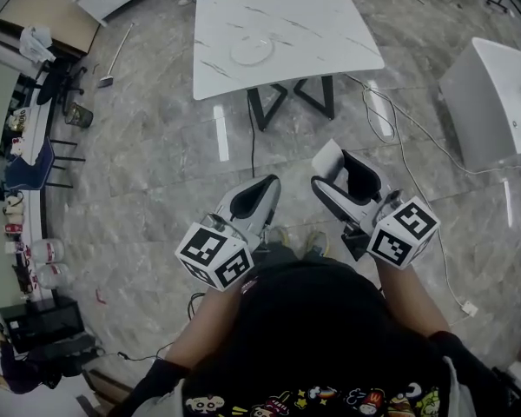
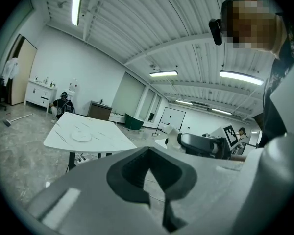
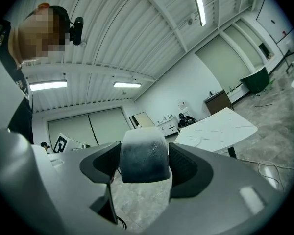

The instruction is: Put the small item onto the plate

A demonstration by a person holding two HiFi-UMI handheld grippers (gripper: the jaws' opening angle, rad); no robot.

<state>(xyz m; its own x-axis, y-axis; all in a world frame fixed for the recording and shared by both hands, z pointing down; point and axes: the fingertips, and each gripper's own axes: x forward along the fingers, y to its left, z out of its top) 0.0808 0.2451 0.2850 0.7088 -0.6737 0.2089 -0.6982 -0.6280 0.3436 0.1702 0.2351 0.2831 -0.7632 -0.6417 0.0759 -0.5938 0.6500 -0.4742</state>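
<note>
Left gripper point(image 1: 267, 184): held low and close to the person's body, jaws closed together, dark pads point(image 2: 137, 173) meeting at the tips.
Right gripper point(image 1: 343, 168): beside the left one, also close to the body, jaws narrow and clamped on the small pale rounded-top block point(image 3: 143, 160).
Block: sits upright between the right gripper's dark pads, touching both; top pale, lower part darker grey.
Round white plate point(image 1: 252, 52): lies flat near the middle of the white marble-pattern table point(image 1: 317, 11), well apart from both grippers.
Table: ahead of the person on black angled legs point(image 1: 293, 99), on the grey tiled floor point(image 1: 156, 163).
White cable point(image 1: 405, 137): trails over the floor right of the table.
</note>
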